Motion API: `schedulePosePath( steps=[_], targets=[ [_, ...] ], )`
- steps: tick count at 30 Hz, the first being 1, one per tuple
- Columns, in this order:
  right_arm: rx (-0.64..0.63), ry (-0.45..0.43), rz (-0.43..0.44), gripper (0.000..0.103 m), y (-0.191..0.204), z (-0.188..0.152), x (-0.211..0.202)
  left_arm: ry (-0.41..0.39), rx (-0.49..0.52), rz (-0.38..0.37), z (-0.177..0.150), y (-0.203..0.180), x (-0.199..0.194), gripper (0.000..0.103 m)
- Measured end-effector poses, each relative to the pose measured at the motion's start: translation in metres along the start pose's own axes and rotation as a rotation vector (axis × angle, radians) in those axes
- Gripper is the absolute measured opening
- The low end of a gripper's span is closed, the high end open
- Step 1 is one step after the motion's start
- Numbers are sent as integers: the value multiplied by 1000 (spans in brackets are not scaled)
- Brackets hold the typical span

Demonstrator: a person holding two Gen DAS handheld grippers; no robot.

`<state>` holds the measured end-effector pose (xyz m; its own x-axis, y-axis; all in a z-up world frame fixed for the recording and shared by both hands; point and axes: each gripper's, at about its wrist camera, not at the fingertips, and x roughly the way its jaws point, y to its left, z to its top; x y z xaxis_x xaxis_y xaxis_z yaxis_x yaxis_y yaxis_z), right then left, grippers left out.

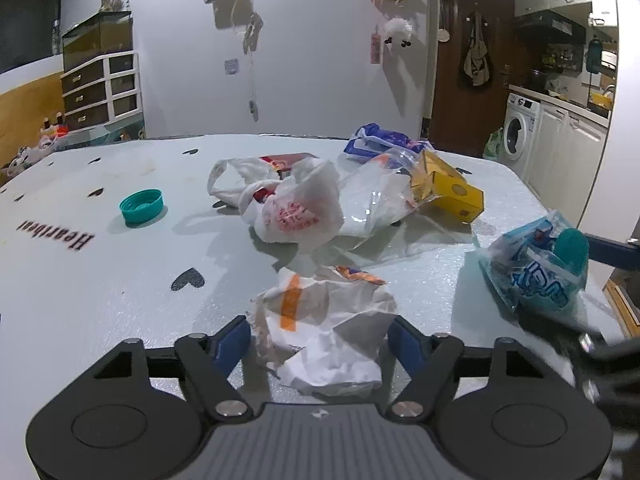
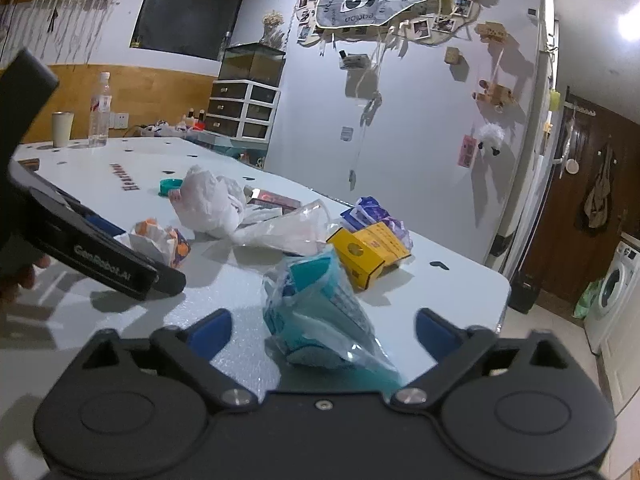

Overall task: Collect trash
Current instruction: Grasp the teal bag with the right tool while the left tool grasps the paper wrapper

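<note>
Crumpled paper wrapper [image 1: 324, 336], glossy blue packet [image 2: 324, 316]

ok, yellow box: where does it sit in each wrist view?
Left wrist: yellow box right of centre, far side of the table, partly under the clear plastic bag.
Right wrist: yellow box centre, just beyond the blue packet that lies between the open right fingers.
Shared landmark: teal bottle cap.
</note>
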<state>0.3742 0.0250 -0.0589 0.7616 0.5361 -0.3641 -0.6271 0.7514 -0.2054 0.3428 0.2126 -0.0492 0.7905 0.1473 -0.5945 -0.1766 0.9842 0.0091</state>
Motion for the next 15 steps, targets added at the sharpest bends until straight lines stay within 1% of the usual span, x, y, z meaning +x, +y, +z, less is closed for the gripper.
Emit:
schedulePosePath(
  steps=[2,3,4,5,7,12,15],
  targets=[
    [15,3,-14,75,-2,0,4,-6,15,-1,0,-3,-1,68],
    [26,0,-16,72,-4,0,5,-10,24,1,-1,-4,-2,65],
    [41,-1,-12,67,-7,0,6,-12,31,2,-1,-6,-2,64],
    [49,2,-4,60,-8,-1,7,-14,38,3,-1,-7,-2,62],
    [59,0,4,60,-10,-2,7,-18,45,3,-1,-8,-3,55],
    [101,-14,31,54,-12,-4,-1,-27,65,29,-2,-14,-6,48],
    [120,-10,37,52,-14,-3,-8,-27,54,15,-6,-18,-14,46]
  ],
)
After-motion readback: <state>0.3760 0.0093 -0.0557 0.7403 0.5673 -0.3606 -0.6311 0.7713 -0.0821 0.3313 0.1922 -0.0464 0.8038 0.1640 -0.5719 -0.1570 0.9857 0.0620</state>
